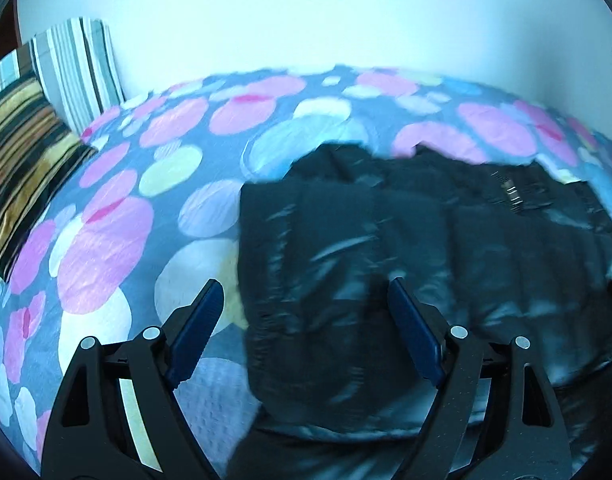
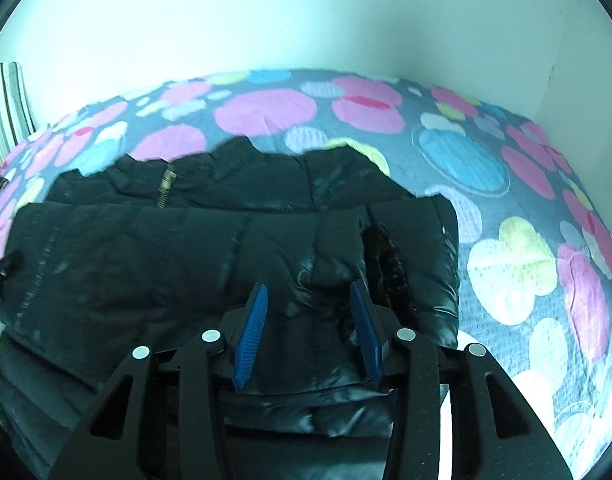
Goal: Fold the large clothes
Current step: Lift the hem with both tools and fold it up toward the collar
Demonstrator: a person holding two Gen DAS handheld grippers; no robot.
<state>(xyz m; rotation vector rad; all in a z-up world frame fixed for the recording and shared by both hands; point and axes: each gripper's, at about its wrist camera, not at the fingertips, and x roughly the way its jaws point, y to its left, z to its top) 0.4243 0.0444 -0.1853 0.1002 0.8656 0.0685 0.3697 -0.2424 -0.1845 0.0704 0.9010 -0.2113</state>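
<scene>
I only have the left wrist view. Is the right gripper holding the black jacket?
Observer: No. The right gripper is partly open over the jacket; its pads press on nothing.
Operator: What is beside it that I can't see?
Observer: A dark furry trim lies on the jacket just right of that gripper.
Operator: Does the jacket reach the bed's right side?
Observer: No. The jacket's right edge stops short, with bare flowered bedspread beyond it up to the wall corner.
</scene>
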